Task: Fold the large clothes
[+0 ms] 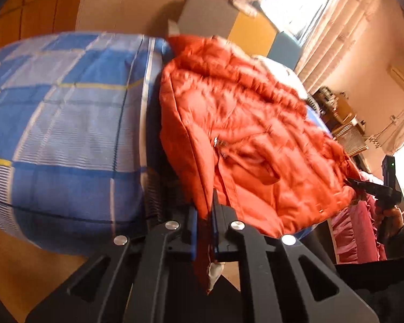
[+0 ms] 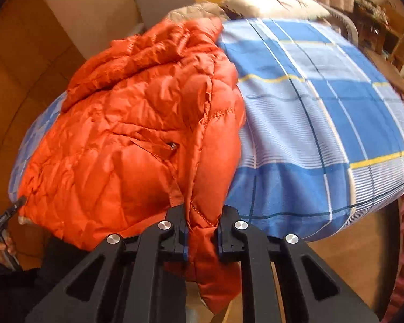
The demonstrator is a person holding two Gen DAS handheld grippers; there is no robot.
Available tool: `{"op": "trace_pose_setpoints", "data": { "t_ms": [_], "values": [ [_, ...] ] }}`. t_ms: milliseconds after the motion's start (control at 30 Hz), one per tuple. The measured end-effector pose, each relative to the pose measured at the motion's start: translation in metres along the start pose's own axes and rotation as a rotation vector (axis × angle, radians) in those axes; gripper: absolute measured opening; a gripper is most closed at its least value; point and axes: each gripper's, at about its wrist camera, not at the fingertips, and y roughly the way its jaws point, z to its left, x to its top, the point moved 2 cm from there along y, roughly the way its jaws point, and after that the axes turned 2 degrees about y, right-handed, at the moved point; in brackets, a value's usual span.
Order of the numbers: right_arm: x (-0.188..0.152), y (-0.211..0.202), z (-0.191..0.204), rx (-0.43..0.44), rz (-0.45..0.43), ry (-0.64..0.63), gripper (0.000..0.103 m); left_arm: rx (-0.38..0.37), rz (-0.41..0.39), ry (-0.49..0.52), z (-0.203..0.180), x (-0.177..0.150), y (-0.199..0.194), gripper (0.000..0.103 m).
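Observation:
An orange quilted down jacket (image 1: 245,123) lies spread on a bed with a blue checked sheet (image 1: 67,123). My left gripper (image 1: 205,215) is shut on one lower corner of the jacket, the cloth hanging down between the jaws. My right gripper (image 2: 202,220) is shut on the other lower corner of the jacket (image 2: 137,123), with a thick fold pinched between the jaws. The right gripper also shows at the far right of the left wrist view (image 1: 361,184), and the left gripper at the far left of the right wrist view (image 2: 17,206). The blue checked sheet (image 2: 323,123) lies to the right of the jacket.
A grey and yellow headboard (image 1: 215,13) and a beige pillow (image 2: 269,2) are at the bed's far end. Curtains and a bright window (image 1: 304,0) stand behind. A pink ruffled cloth (image 1: 352,237) hangs by the bed. Wooden chairs (image 2: 396,53) stand beyond the bed's far side.

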Motion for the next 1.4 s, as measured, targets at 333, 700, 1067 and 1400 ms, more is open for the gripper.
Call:
{"op": "trace_pose_setpoints", "data": {
  "t_ms": [333,700,1067,1400],
  "values": [
    [-0.021,-0.083,0.037,0.089,-0.072,-0.182,0.011,-0.156,-0.125,-0.016,0.001,0.0,-0.094,0.007],
    [0.069,-0.088,0.064,0.177,-0.25,-0.14,0.011,-0.229,-0.252,0.053,-0.002,0.106,-0.07,0.007],
    [0.191,0.003,0.053,0.125,-0.231,0.006,0.012,-0.093,-0.201,-0.011,0.019,0.226,0.036,0.007],
    [0.22,0.045,0.029,0.156,-0.247,0.185,0.093,0.041,-0.159,-0.115,0.046,0.258,0.103,0.089]
  ]
}}
